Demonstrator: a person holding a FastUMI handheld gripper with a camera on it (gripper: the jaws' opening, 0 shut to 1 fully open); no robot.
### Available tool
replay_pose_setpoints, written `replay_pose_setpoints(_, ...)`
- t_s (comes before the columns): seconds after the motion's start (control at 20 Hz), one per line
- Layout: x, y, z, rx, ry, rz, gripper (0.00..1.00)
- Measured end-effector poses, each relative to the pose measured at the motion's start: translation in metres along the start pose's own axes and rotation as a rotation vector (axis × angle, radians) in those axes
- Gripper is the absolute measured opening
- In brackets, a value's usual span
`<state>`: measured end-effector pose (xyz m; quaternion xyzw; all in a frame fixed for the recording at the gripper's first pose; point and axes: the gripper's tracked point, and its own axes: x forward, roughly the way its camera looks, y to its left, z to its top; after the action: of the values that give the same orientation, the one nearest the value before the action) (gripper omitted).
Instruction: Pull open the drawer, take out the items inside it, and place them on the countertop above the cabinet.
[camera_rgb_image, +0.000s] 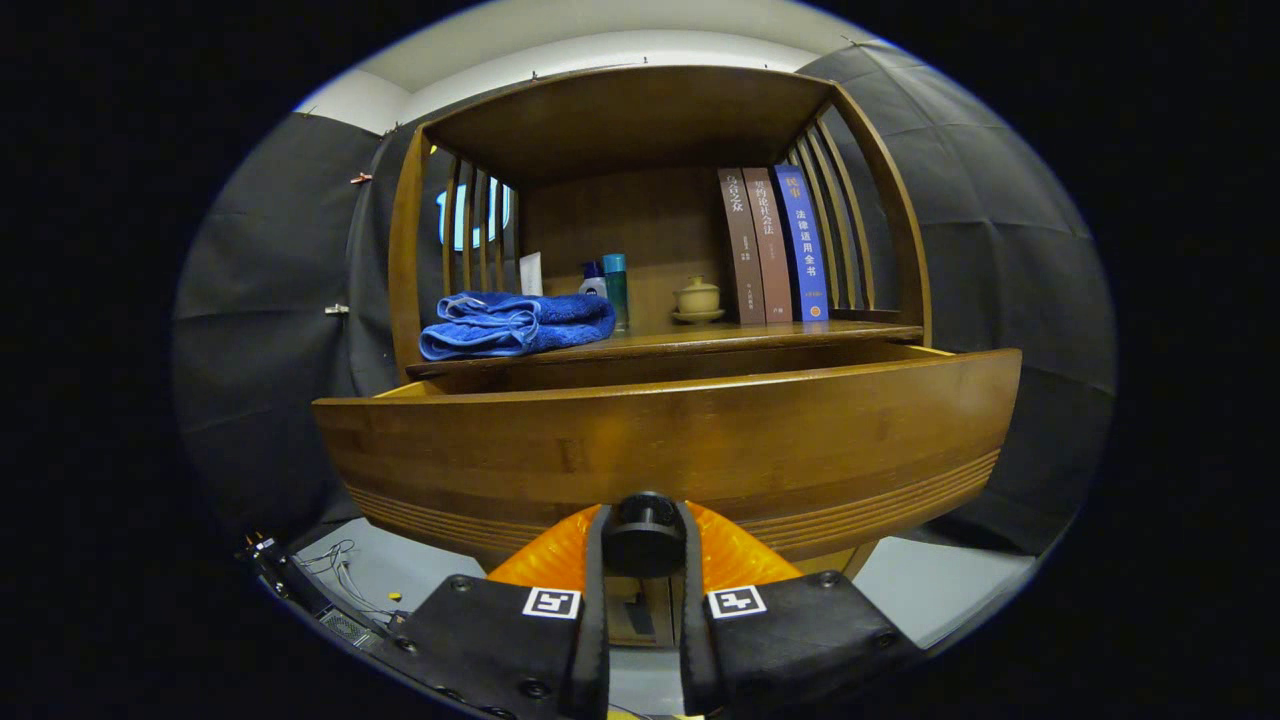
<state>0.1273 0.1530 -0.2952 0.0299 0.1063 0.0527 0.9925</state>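
A wooden drawer (660, 450) stands pulled out from the cabinet, its front panel close before me. My gripper (643, 540) is shut on the drawer's round dark knob (643, 525), one finger on each side of it. The drawer's inside is hidden behind its front panel. Above the drawer runs the wooden countertop (700, 340), under a shelf frame with slatted sides.
On the countertop lies a folded blue towel (515, 323) at the left. Behind it stand a teal bottle (616, 288) and a white bottle, then a small lidded ceramic pot (698, 298). Three upright books (772, 245) lean at the right. Cables lie on the grey floor (340, 575).
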Motion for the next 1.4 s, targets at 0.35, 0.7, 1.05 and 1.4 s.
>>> replay_pose_setpoints(0.35,-0.02,0.001,-0.011,-0.01,-0.001,0.009,0.32)
replay_pose_setpoints(0.7,-0.042,0.005,-0.002,-0.077,0.048,0.056,0.99)
replay_pose_setpoints(1.05,-0.063,-0.001,0.107,-0.017,0.094,0.09,0.98)
replay_pose_setpoints(1.4,0.039,-0.013,0.115,-0.04,0.398,0.07,1.0)
